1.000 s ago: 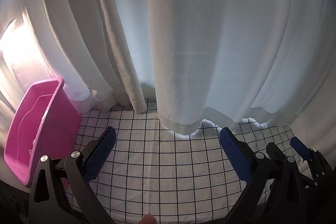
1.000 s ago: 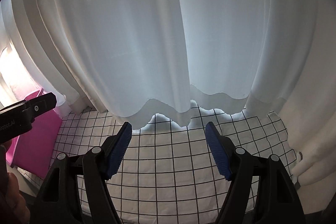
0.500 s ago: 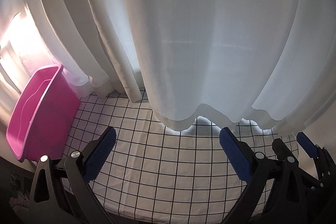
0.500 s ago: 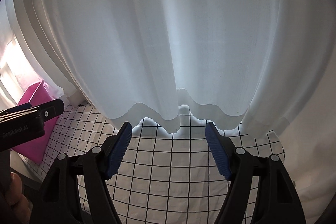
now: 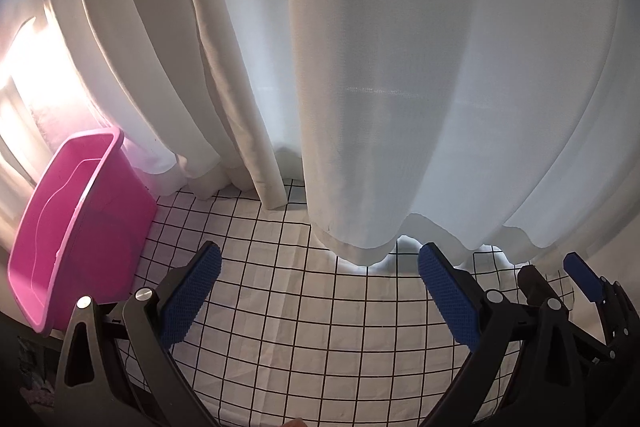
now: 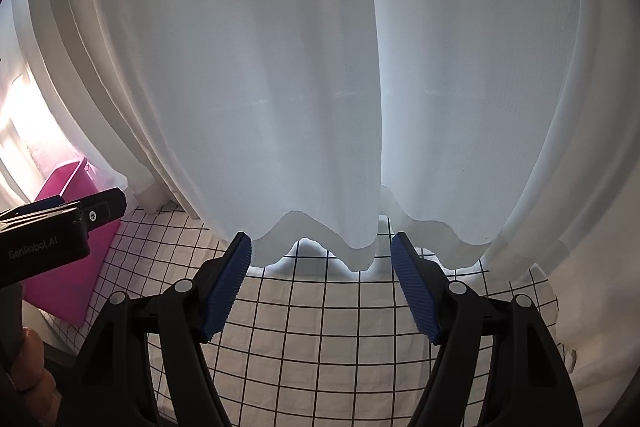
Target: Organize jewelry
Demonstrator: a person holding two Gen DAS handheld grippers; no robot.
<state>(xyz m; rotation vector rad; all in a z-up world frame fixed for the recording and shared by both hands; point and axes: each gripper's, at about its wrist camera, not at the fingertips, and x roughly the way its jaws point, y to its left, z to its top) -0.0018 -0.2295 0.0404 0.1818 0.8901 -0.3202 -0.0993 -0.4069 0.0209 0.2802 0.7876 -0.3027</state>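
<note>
No jewelry shows in either view. My left gripper (image 5: 318,291) is open and empty, held above a white tablecloth with a black grid (image 5: 300,307). A pink plastic bin (image 5: 76,227) stands to its left at the table's edge. My right gripper (image 6: 321,287) is open and empty over the same cloth (image 6: 320,327). It also shows at the right edge of the left wrist view (image 5: 560,287). The left gripper's body (image 6: 52,231) shows at the left of the right wrist view, in front of the pink bin (image 6: 64,279).
White curtains (image 5: 360,87) hang along the back of the table and their hems rest on the cloth (image 6: 320,107). Bright light comes in at the far left (image 5: 24,75). The table's near edge runs along the bottom of both views.
Both grippers have tilted and shifted a little; the curtain hem and pink bin moved slightly in view. Both stay open and empty.
</note>
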